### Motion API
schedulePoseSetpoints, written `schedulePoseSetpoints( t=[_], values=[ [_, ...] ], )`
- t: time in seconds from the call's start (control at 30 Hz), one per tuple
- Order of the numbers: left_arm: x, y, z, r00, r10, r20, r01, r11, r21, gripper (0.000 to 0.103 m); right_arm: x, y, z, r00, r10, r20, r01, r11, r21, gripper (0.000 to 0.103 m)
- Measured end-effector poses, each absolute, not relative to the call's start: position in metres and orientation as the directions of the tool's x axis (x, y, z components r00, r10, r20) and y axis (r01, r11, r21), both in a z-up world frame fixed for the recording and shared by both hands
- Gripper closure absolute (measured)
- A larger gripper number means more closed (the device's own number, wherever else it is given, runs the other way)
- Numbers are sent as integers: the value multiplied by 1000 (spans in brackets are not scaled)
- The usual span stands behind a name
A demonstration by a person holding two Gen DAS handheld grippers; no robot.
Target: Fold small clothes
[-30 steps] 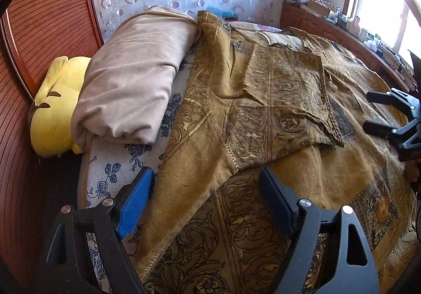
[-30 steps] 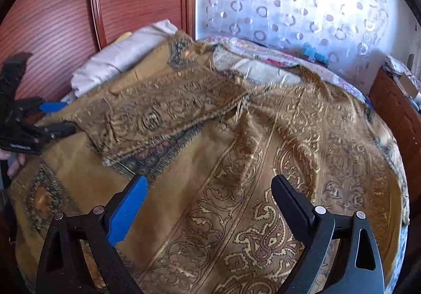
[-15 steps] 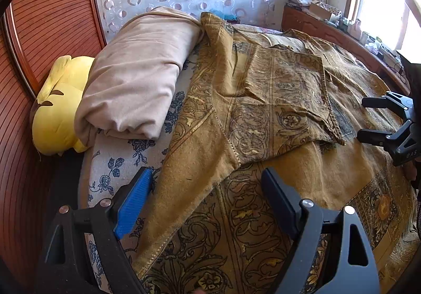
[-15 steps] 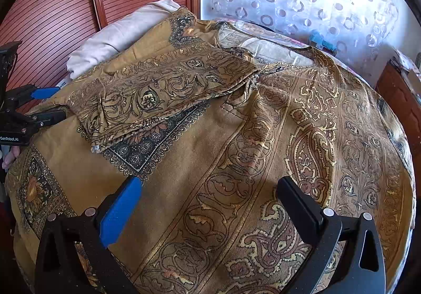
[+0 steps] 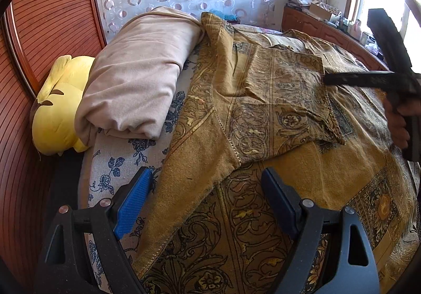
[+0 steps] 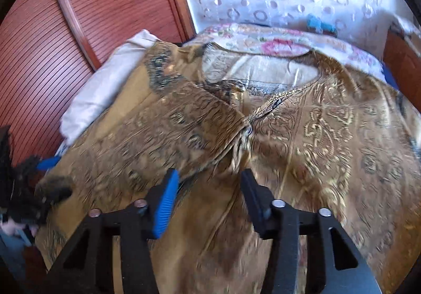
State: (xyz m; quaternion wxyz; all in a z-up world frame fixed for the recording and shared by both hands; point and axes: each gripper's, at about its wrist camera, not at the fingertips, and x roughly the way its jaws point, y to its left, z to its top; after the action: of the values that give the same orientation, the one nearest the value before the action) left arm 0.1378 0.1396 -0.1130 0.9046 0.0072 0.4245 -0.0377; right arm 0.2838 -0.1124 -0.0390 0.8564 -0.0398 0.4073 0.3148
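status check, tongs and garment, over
Left tongs open, empty. Right tongs open, low over folded sleeve. Brown patterned garment spread on bed, sleeve folded in. Nothing blocking.

From where I stand, no writing, label, brand or number can be read on anything here; the right wrist view is blurred.
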Motion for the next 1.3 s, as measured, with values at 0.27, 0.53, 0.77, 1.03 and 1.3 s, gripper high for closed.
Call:
schedulePoseSetpoints(
  t=[0.27,0.53,0.77,1.03,1.3],
  values=[
    [136,138,-113,641,-58,-765,70,997,-16,17,297,-98,-43,501,493,-711,-577,803,150,88],
    [136,137,-113,642,-57,-765,69,998,-16,17,278,-95,-44,553,460,-695,-586,807,68,76],
    [141,144,-107,641,-49,-766,57,998,-15,43,244,-98,-36,597,419,-684,-607,794,-44,52],
    [141,151,-96,662,-41,-749,72,997,9,95,215,-145,-40,592,363,-719,-602,793,-95,52],
    [135,172,-81,695,-8,-719,2,1000,-9,95,214,-178,-50,585,326,-743,-566,820,-85,51]
  ],
)
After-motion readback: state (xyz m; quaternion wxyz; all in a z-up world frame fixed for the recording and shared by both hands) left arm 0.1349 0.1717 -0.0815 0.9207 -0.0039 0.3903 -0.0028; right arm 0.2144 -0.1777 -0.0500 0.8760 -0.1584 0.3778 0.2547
